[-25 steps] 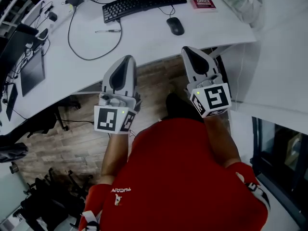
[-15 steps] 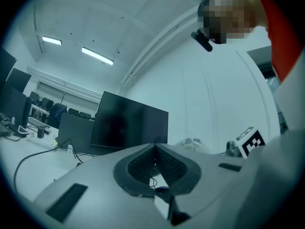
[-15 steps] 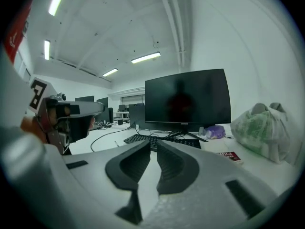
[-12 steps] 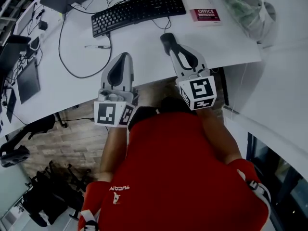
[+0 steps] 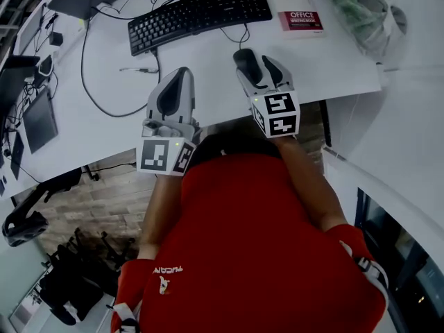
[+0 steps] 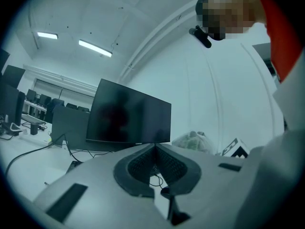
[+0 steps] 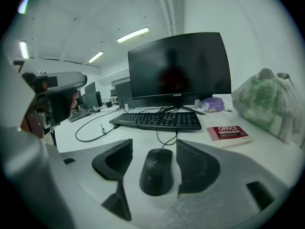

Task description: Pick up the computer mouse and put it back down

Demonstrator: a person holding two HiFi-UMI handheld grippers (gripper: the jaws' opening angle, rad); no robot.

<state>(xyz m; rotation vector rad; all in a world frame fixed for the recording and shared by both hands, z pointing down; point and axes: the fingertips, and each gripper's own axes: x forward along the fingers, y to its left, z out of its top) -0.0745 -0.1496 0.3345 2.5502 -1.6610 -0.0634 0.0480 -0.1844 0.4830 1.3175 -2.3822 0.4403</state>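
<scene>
1. Right gripper [image 7: 154, 148]: its jaws are opening, and they straddle the computer mouse [image 7: 156, 171]. The mouse sits between the two pads. A clear gap shows on the left pad's side. The right pad stands just beside the mouse's flank. I read neither pad as pressing on it, so this gripper is released.

2. Computer mouse: it rests flat on the white table [image 5: 104, 68], close to the table's front edge and just in front of the black keyboard [image 5: 201, 9]. Its cable runs back toward the keyboard.

3. Left gripper [image 6: 155, 149]: in the left gripper view its pads meet tip to tip with nothing between them, so it is clenched and empty. In the head view it hangs over the table's front edge, well to the left of the mouse. It points level toward the dark monitor [image 6: 127, 118].

4. Containers: one translucent plastic bag [image 5: 361, 12] stands at the right end of the table, bunched at the top.
- Contents: pale green items show through the film. I cannot tell what they are.
- A red book [image 5: 300, 21] lies flat between the keyboard and the bag, apart from both.

5. A small purple bundle [image 7: 212, 104] lies beside the monitor's foot. I cannot tell whether it holds anything.
</scene>
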